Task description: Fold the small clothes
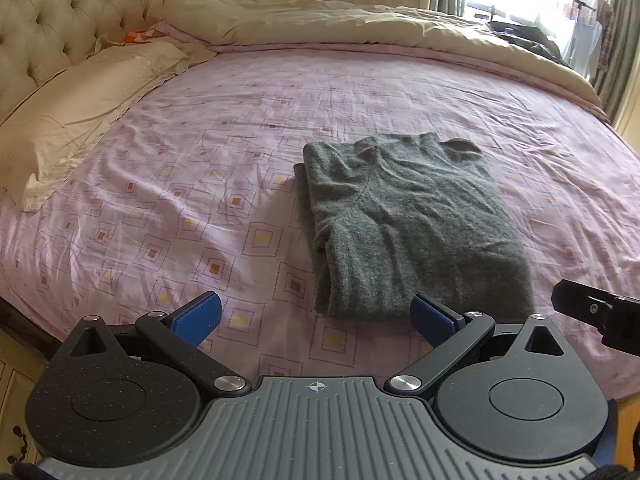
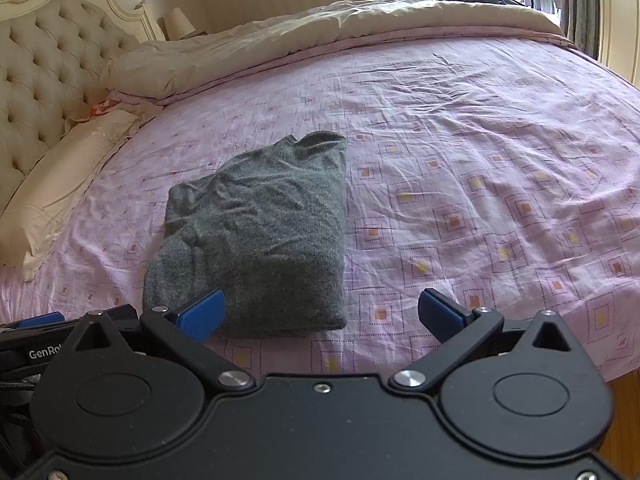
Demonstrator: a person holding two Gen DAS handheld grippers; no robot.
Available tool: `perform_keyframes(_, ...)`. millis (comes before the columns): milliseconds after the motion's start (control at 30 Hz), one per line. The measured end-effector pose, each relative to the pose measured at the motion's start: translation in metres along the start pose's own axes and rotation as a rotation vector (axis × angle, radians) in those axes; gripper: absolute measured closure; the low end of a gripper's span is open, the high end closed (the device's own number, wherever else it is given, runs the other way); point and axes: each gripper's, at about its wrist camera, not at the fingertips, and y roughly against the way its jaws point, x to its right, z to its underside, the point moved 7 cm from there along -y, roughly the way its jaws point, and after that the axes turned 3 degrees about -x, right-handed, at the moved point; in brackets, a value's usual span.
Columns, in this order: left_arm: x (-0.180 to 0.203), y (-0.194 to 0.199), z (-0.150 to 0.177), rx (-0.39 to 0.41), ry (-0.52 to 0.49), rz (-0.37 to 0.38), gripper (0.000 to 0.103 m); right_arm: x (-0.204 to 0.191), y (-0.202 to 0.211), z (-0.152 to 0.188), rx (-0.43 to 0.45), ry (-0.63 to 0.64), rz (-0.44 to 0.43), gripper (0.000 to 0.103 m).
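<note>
One grey sweater (image 1: 404, 220), folded, lying mid-bed (image 1: 200, 160) just ahead of left gripper (image 1: 316, 316) & right gripper (image 2: 322, 314), both hovering w/ jaws spread, empty; prob. soft, light, floppy, so gripping near-edge corners looking best.

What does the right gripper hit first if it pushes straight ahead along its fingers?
Probably the near right corner of the folded grey sweater: the open right gripper points over the pink bedsheet, its left finger overlapping the sweater's hem. Height above the bed is unclear.

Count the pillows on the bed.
1: a pillow lies flat at the headboard, left of the sweater. The duvet may hide others.
</note>
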Motion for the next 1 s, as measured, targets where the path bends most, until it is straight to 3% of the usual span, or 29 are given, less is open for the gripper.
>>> perform_keyframes(1000,-0.0015,-0.0077,0.0014,-0.031,-0.008,0.002,0.001,-0.0013,-0.0049,0.0026,-0.021,-0.009,0.003,0.000)
